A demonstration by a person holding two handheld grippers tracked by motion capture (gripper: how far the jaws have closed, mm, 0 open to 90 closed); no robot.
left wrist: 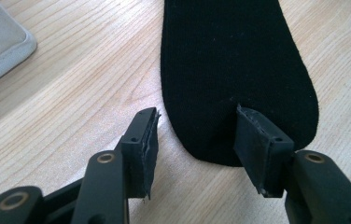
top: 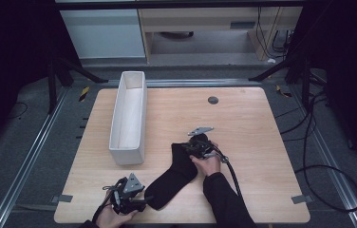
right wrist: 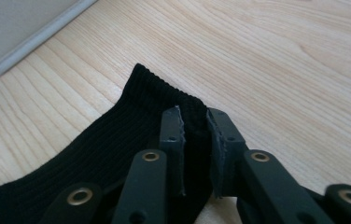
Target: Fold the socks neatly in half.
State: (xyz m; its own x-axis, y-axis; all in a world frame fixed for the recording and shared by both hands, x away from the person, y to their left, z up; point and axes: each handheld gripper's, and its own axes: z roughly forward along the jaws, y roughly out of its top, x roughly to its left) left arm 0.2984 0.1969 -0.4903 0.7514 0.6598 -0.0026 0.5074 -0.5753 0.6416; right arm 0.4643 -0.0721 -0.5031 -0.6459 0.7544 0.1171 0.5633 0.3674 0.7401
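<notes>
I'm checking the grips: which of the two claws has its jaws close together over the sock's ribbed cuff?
The right claw, over the black sock's cuff; the left claw stands wide open at the toe end.

We see a plain black ribbed knit sock (top: 174,175) with no pattern beyond its fine ribbing, on a pale wooden table (top: 252,123) streaked with light tan grain. The long rectangular fabric box (top: 129,116) is off-white. Both black two-jaw grippers (left wrist: 197,135) (right wrist: 195,135) carry brass-coloured rivets. A dark grey round disc (top: 213,99) marks the tabletop.
</notes>
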